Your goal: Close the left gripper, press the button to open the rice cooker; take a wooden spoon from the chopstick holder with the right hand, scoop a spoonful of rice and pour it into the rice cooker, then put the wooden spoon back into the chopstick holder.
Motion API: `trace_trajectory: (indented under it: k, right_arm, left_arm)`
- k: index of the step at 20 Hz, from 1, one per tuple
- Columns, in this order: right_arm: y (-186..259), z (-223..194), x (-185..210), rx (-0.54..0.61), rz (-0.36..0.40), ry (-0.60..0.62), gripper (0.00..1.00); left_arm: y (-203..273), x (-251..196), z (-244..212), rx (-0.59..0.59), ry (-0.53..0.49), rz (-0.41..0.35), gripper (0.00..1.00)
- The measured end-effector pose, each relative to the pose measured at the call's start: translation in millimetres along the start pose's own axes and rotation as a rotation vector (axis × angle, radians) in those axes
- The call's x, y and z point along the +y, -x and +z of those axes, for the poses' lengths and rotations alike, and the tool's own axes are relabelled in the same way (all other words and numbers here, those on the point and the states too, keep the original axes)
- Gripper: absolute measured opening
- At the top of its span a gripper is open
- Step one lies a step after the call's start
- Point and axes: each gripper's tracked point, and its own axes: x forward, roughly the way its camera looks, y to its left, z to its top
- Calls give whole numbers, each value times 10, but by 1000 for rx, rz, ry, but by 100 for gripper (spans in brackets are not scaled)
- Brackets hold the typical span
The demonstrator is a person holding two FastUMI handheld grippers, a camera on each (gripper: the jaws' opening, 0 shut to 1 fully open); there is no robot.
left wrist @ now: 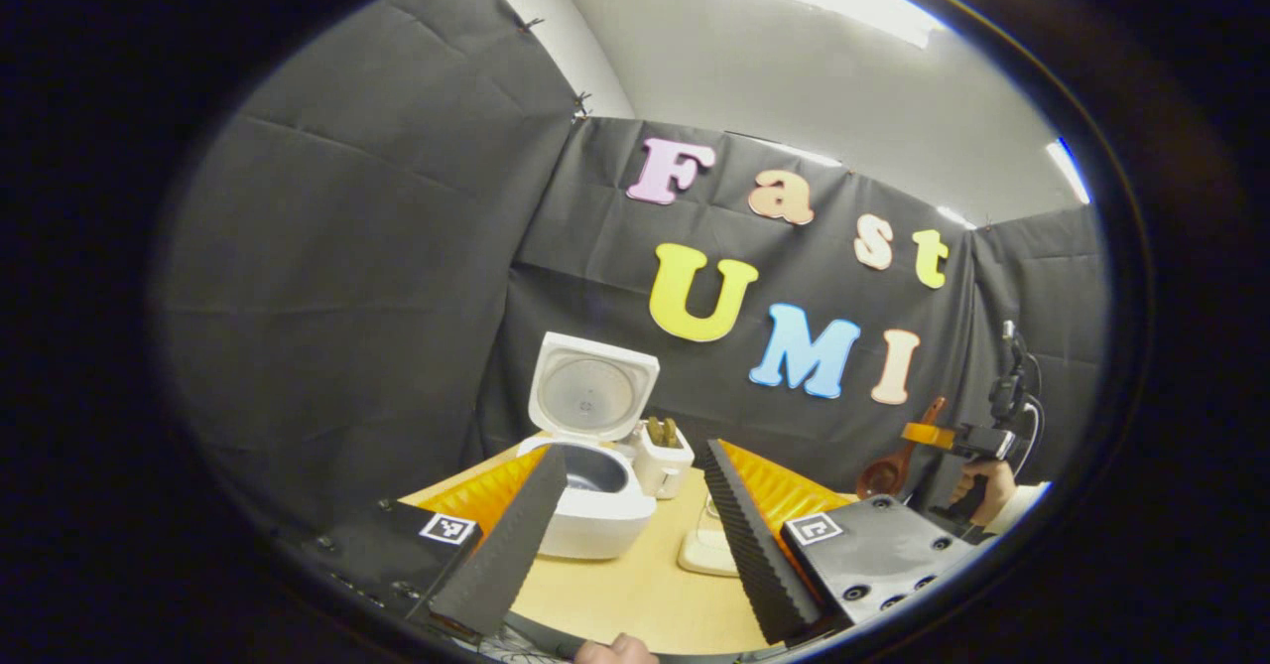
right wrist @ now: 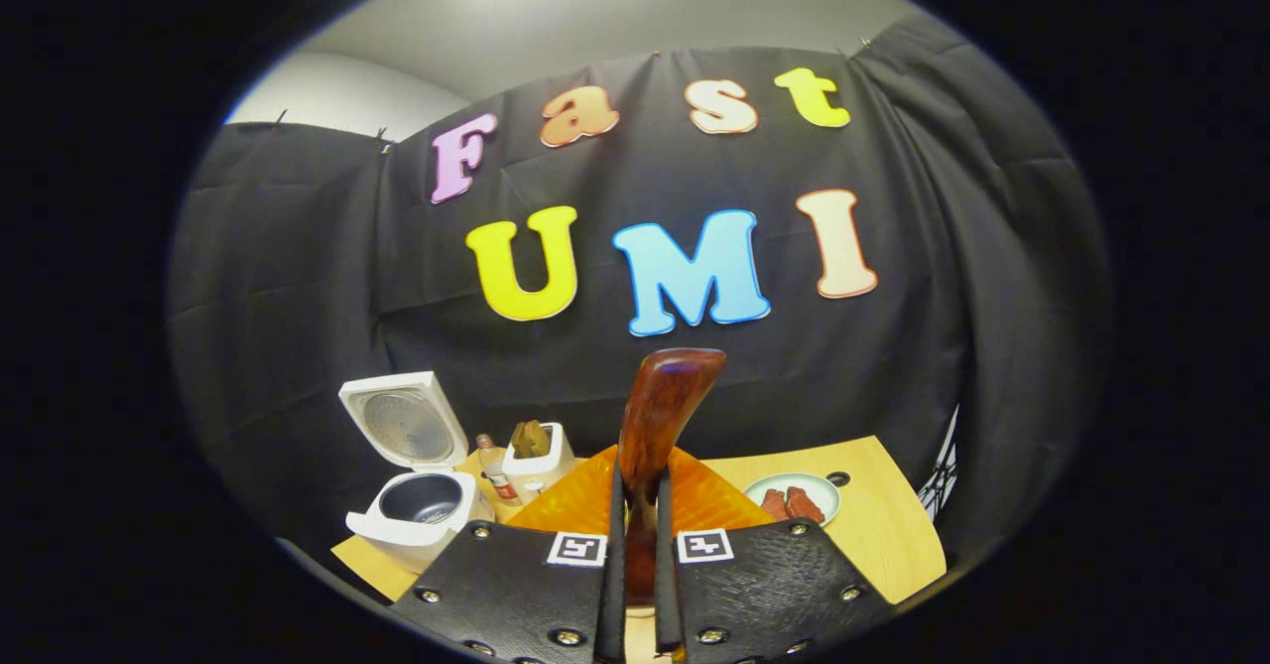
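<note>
The white rice cooker (left wrist: 595,505) stands on the table with its lid (left wrist: 592,386) swung up and the dark inner pot showing. My left gripper (left wrist: 633,451) hovers in front of it, open and holding nothing. Just right of the cooker stands the white chopstick holder (left wrist: 663,458) with wooden utensils in it. Far right, a hand holds my right gripper (left wrist: 952,438) shut on the wooden spoon (left wrist: 893,465). In the right gripper view the wooden spoon (right wrist: 663,406) rises from my right gripper (right wrist: 640,475), bowl end up, well above the table. The open rice cooker (right wrist: 417,510) and chopstick holder (right wrist: 536,458) lie to its lower left.
A white low container (left wrist: 706,550) sits on the wooden table (left wrist: 635,595) between my left fingers. A small bottle (right wrist: 493,480) stands by the holder. A plate (right wrist: 820,490) with reddish-brown pieces lies on the table (right wrist: 883,545) to the right. Black cloth walls close the booth.
</note>
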Motion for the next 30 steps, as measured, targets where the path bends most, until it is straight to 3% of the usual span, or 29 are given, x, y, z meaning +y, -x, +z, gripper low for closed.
trace_trajectory:
  k: [2,6,10,18,22,26,30]
  right_arm:
    - [-160,-176,-388,20,-22,-28,12]
    - [-541,-627,-1099,67,-72,-25,12]
    - [-825,-1154,-1492,134,-121,-84,12]
    - [-1096,-2137,-1633,283,-179,-118,12]
    - [-1102,-2389,-1691,316,-202,-116,12]
    - [-1090,-2389,-1817,322,-224,-146,12]
    - [-933,-2245,-1908,299,-220,-205,21]
  left_arm:
    - [8,-239,-79,17,-39,22,94]
    - [164,-574,-209,58,-19,81,96]
    - [231,-703,-290,89,-100,121,94]
    - [315,-800,-266,113,-154,175,94]
    - [363,-846,-325,123,-164,184,94]
    - [374,-963,-362,130,-171,174,94]
    - [333,-1100,-359,121,-181,144,94]
